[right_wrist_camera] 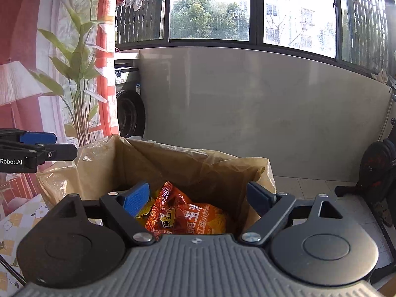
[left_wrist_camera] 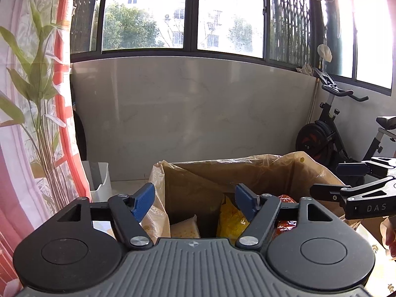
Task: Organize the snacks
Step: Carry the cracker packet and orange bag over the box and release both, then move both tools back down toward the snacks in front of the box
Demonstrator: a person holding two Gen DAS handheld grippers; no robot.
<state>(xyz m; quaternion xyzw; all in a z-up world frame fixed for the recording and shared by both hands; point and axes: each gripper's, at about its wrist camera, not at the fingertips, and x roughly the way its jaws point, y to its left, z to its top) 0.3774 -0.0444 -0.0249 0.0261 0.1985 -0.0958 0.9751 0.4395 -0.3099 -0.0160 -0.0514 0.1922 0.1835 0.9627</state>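
Your way down into the brown cardboard box lined with crinkled clear plastic (right_wrist_camera: 138, 158) is open from above. An orange crinkly snack bag (right_wrist_camera: 188, 215) and a yellow snack bag (left_wrist_camera: 229, 220) fill its floor. The raised plastic rim crowds both sides, and the black exercise bike (left_wrist_camera: 329, 128) stands near the right.

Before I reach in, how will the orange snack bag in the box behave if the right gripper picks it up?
The orange snack bag looks puffed and crinkled, so it is probably light and will likely dent under the pads. Its glossy film may slip, so pinching a seam seems safer. It lies loosely on other packets in the lined box, so they may shift. The right gripper is open.
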